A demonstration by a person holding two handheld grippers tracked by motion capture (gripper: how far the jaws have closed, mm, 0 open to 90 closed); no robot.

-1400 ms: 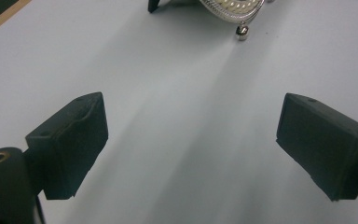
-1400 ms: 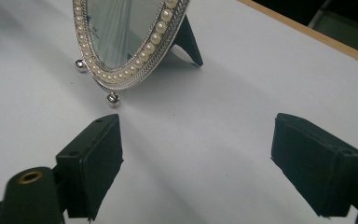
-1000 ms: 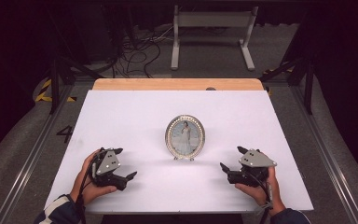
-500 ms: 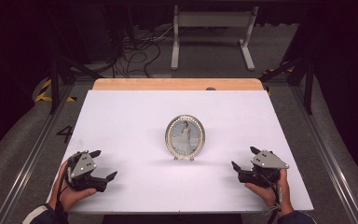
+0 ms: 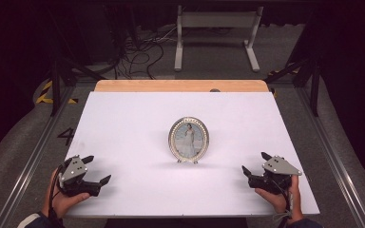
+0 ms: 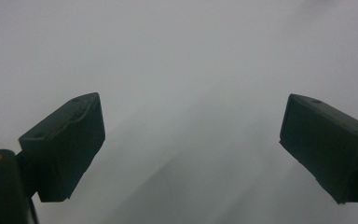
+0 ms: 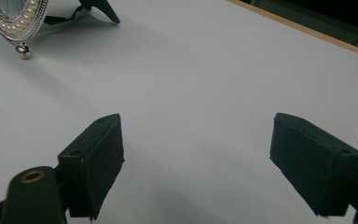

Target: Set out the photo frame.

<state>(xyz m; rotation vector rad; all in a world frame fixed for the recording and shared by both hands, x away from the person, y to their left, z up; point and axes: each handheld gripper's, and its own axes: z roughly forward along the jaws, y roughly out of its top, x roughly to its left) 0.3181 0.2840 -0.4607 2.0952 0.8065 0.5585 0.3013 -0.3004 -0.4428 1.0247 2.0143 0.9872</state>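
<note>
high view: both hands pulling back twd the near edge of the table [image 5: 123,118], frame left alone
left gripper [image 5: 95,172]: now by the near-left corner, farther out than a sec ago, jaws spread, empty
right gripper [image 5: 254,164]: near-right corner, slid back a bit, jaws apart, nothing held
photo frame [image 5: 188,139]: upright, mid-table, hasn't budged, well apart from both
meaning: looks like placing is done, hands retreating
</note>
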